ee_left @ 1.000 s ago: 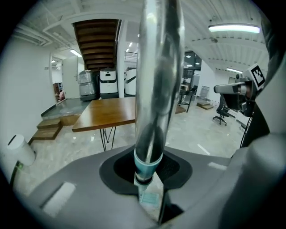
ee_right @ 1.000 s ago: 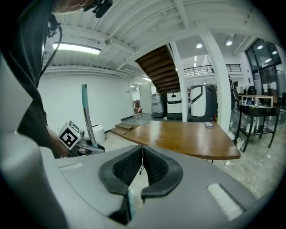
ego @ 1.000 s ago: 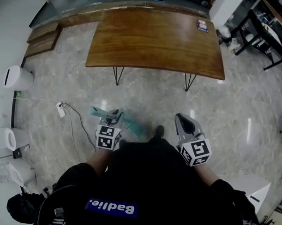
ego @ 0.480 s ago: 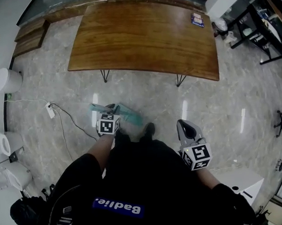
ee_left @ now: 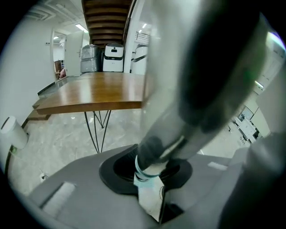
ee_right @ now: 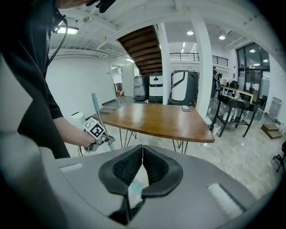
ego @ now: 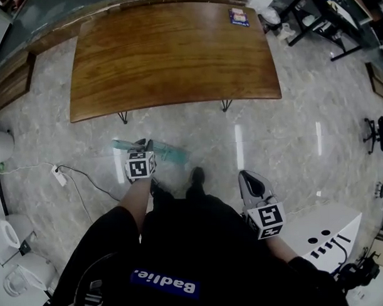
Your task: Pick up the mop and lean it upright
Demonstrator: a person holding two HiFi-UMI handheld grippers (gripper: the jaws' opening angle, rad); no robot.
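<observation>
Left gripper (ego: 141, 146), clenched on the mop handle (ego: 171, 154), has dropped lower near the table's (ego: 170, 54) front edge; right gripper (ego: 251, 181) hangs closed and empty. Leaning it remains.

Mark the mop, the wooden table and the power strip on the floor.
mop (ee_right: 94, 102): right gripper view, upper part of its teal handle.
wooden table (ego: 176, 54): head view, bare middle of its top.
power strip (ego: 58, 175): head view, its white body.
</observation>
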